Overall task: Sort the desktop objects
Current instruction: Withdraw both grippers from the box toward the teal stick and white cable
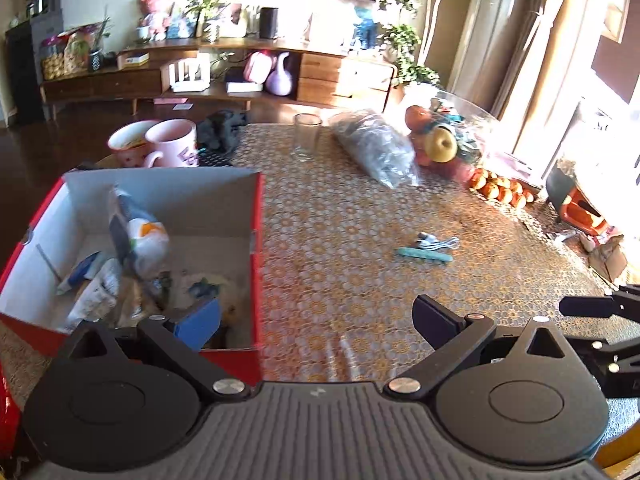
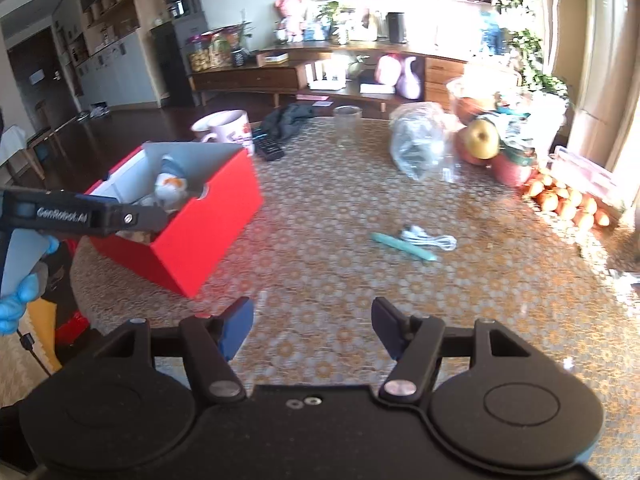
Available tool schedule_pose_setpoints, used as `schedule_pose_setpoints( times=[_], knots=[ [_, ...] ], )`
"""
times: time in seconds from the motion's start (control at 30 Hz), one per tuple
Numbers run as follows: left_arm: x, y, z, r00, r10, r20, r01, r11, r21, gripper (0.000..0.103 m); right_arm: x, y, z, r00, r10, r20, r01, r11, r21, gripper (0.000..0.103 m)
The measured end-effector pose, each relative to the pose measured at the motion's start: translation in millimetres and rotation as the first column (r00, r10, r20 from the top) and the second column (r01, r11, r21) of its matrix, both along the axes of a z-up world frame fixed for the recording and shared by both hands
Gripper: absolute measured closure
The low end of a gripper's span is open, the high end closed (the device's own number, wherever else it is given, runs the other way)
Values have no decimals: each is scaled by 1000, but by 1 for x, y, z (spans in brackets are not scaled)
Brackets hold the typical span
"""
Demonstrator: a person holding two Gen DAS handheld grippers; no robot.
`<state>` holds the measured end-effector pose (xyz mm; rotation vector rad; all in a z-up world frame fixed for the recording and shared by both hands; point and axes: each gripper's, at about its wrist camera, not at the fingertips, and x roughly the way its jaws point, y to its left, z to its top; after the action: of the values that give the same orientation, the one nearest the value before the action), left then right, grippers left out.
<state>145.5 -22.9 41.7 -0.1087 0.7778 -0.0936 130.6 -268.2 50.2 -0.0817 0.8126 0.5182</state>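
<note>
The left gripper [image 1: 316, 322] sits at the bottom of its own view with its jaws spread wide and nothing between them; its left finger hangs over the near right corner of the red box [image 1: 256, 248], the right finger over bare tablecloth [image 1: 340, 216]. The right gripper [image 2: 312, 326] is likewise spread and empty at the bottom of its view, both fingers above open cloth. In the right wrist view the left gripper's black arm reaches in from the left edge over the box, with a blue-gloved hand [image 2: 16, 304] below it at lower left. The box is open-topped, at the left of both views, and holds a jumble of packets and a white plastic bag; its long axis runs from lower left to upper right in the right wrist view. At centre right of both views lies a teal stick-shaped thing [image 1: 424, 255], flat on the cloth, its long axis running nearly left to right, tilted slightly down toward the right. A coiled white cable [image 1: 438, 242] lies just behind it, touching or almost so. Wide bare cloth separates these two from the box and from both grippers. Farther back stand two mugs [image 1: 172, 142], a clear glass [image 1: 307, 136], a clear plastic bag [image 1: 376, 148] and a heap of fruit [image 1: 440, 142] at upper right, with small oranges [image 1: 500, 192] along the right edge.
</note>
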Motion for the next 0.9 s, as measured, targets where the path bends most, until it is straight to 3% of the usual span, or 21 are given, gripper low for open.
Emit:
schedule_pose_setpoints(
  times=[0.23,0.47,0.9],
  knots=[
    [8,-47,-13,992,-124,31,123,992,23,0,18,-29,-8,999,-48,-1,48,999,-21,37],
    [28,-84,-29,979,-192,69,188,980,61,0,48,-46,-23,997,-78,0,78,996,-38,37],
    [83,-119,-76,969,-237,66,232,970,66,0,113,-65,-61,992,-124,-32,123,992,-36,37]
  ],
)
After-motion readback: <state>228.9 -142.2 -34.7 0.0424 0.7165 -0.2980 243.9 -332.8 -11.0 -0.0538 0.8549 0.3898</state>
